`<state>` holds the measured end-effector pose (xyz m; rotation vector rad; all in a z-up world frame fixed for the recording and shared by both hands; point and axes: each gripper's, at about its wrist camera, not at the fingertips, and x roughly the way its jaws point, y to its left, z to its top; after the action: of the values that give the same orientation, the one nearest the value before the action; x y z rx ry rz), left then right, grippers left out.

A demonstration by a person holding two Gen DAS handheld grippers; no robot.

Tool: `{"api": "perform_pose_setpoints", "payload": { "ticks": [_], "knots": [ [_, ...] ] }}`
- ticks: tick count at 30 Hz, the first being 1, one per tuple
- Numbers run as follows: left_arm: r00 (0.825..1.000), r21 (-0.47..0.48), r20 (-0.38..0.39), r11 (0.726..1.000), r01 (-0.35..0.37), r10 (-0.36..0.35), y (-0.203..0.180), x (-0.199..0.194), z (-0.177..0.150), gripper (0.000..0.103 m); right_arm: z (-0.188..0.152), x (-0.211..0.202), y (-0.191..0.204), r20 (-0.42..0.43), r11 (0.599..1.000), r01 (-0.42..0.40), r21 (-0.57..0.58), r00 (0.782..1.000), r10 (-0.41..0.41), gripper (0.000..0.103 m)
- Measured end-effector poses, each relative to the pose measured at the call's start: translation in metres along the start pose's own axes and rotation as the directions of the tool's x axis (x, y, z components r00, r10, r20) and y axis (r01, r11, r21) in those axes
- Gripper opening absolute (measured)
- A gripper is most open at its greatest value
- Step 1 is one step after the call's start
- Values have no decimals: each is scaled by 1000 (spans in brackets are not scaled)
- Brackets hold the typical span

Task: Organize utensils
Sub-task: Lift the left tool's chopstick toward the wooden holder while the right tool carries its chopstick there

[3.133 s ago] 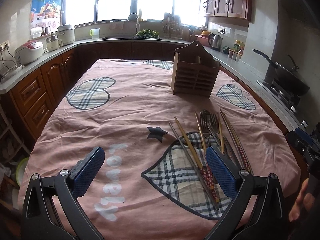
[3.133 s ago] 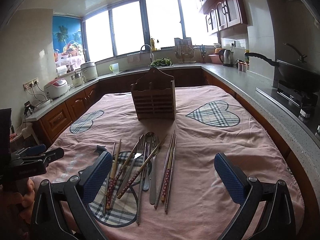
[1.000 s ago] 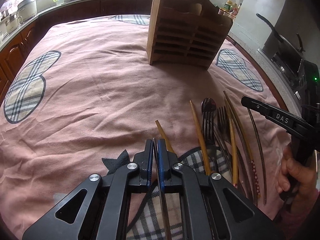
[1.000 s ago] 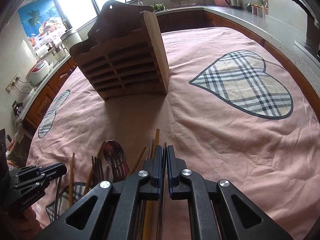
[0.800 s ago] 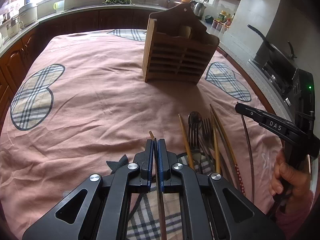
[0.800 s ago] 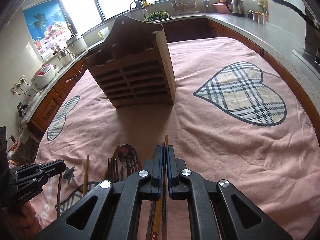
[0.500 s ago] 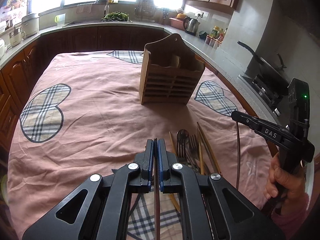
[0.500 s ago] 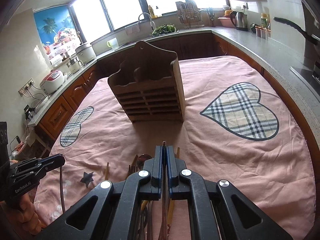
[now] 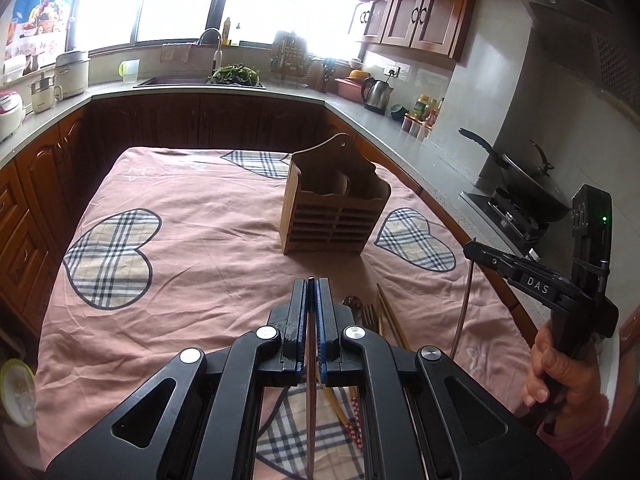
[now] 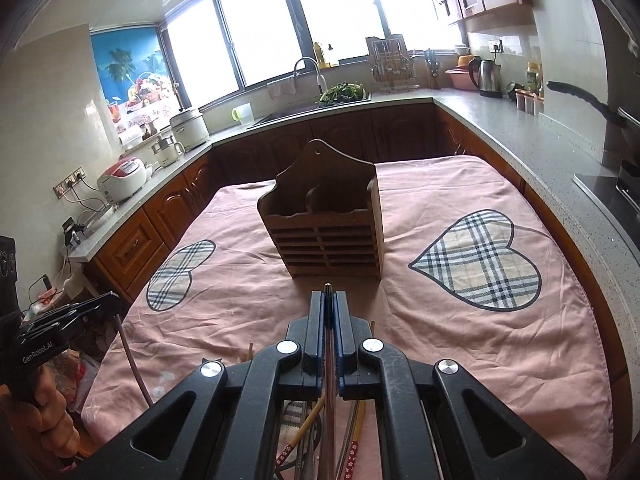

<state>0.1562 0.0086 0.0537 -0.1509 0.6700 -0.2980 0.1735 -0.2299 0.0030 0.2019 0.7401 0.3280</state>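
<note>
Wooden utensil holder: standing upright at 12 o'clock of both grippers, blocking the straight path ahead; its top lying open. Pink tablecloth: lying bare from 9 to 11 o'clock, giving free passage. Loose utensils: lying at 1 o'clock, low on the cloth. Right gripper: hanging at 3 o'clock, crowding that side.

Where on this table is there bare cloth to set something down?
Free: the pink cloth left of the wooden holder, around the left plaid heart, and the strip between the holder and the grippers. Also beyond the right plaid heart. Crowded: the utensil pile nearest you.
</note>
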Motion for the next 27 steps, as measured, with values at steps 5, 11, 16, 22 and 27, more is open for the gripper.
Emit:
{"api": "perform_pose_setpoints", "payload": {
  "ticks": [5, 11, 16, 22, 27],
  "knots": [
    [1000, -4, 30, 1000, 3, -3, 1, -10, 1, 3, 5, -10, 4, 25, 1000, -8, -7, 1000, 8, 4],
    [997, -17, 71, 1000, 14, -12, 3, -18, 6, 3, 11, -18, 6, 54, 1000, -12, -7, 998, 12, 4],
    [994, -32, 111, 999, 17, -14, 6, -21, 15, 3, 19, -21, 5, 83, 1000, -13, -6, 996, 13, 4],
    [987, -46, 158, 999, 21, -14, 11, -18, 31, 3, 33, -22, 3, 119, 1000, -21, 3, 993, 20, 4],
    [978, -54, 209, 998, 24, -12, 14, -14, 57, 3, 54, -20, 1, 162, 1000, -27, 13, 986, 25, 4]
  ]
}}
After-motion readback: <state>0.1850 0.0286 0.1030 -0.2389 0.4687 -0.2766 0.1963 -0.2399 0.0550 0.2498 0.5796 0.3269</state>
